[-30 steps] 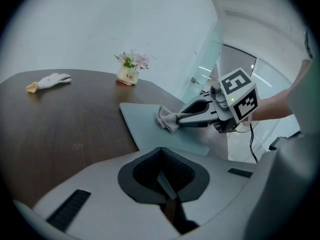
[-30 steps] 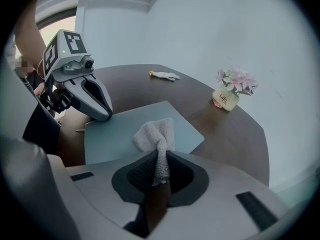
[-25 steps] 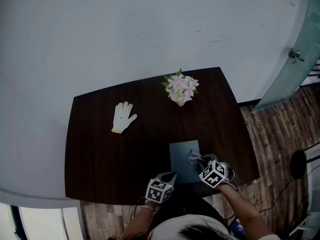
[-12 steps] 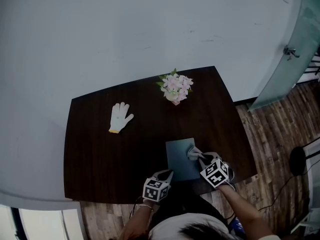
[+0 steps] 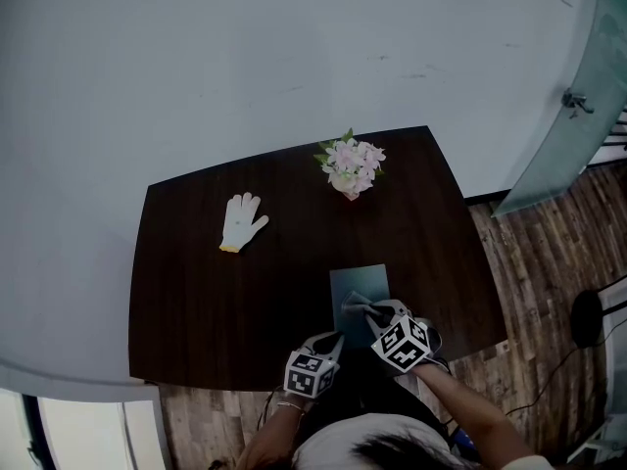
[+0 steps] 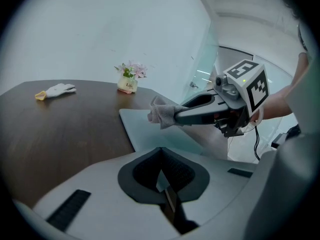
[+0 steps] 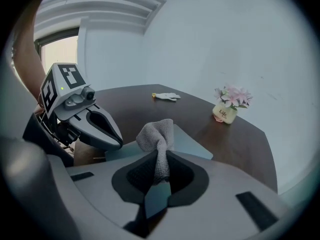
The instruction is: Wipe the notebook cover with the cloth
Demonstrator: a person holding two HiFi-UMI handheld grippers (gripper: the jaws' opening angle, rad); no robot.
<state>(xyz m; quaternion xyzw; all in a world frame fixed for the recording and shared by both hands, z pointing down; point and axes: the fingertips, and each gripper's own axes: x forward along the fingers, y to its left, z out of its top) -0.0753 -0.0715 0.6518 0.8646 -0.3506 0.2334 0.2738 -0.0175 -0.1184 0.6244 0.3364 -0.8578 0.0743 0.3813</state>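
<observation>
Cloth hangs bunched in the right gripper's clamped jaws, over the notebook. It lies flat near the table's front edge. The left gripper (jaws together, nothing between them) sits at its near left corner. A glove and flowers lie well apart, farther back.

The dark brown wooden table has a smooth top with a low sheen and faint grain. Lower centre, the grey-blue notebook has a smooth, matt cover. The grey cloth is soft, nubby fabric, bunched in the matt grey plastic fingers of the right gripper. The white glove, upper left, looks knitted. At right, the floor is streaky wood plank, and the glass panel above it is glossy.
</observation>
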